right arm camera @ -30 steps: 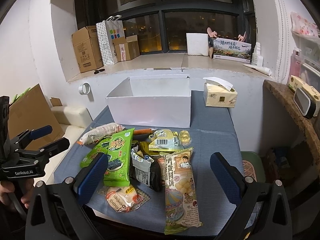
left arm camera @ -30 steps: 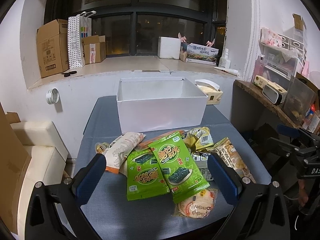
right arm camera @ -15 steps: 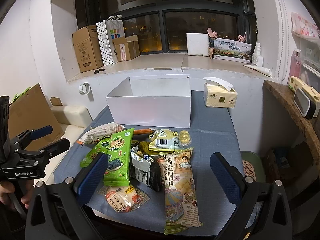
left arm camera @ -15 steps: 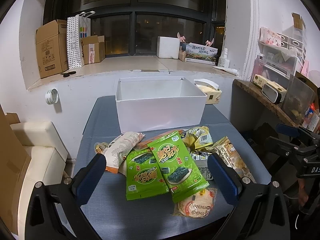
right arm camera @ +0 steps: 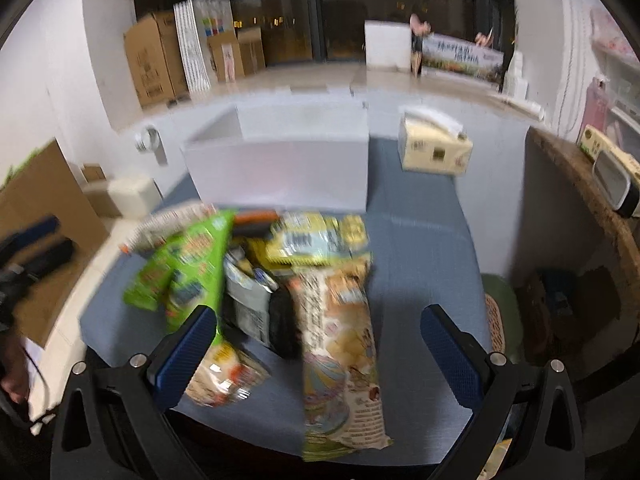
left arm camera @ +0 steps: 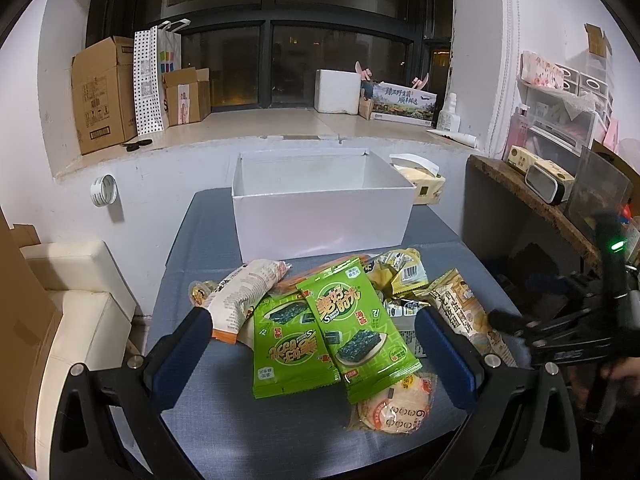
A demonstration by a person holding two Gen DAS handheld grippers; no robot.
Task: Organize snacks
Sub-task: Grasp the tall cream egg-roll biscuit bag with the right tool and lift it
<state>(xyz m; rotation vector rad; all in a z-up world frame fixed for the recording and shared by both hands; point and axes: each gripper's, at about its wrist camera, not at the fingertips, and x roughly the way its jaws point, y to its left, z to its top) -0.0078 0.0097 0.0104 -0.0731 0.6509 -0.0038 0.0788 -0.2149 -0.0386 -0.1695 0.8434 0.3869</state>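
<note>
A pile of snack packets lies on the blue-grey table point(left arm camera: 224, 432): two green seaweed packs point(left arm camera: 352, 320), a white-orange pack point(left arm camera: 240, 292), a round cracker pack point(left arm camera: 396, 404) and a long biscuit pack point(right arm camera: 340, 340). An open white box point(left arm camera: 324, 220) stands behind the pile and looks empty. My left gripper point(left arm camera: 312, 356) is open and empty above the near side of the pile. My right gripper point(right arm camera: 316, 352) is open and empty over the long biscuit pack; its view is blurred.
A tissue box point(right arm camera: 434, 148) sits right of the white box. Cardboard boxes point(left arm camera: 104, 92) and a foam box point(left arm camera: 336, 90) stand on the window ledge. A cream seat point(left arm camera: 72, 320) is left of the table, a cluttered shelf point(left arm camera: 552, 184) right.
My right gripper has moved forward and down toward the snack pile, blurring its view. My left gripper has barely shifted. Both stay open.
</note>
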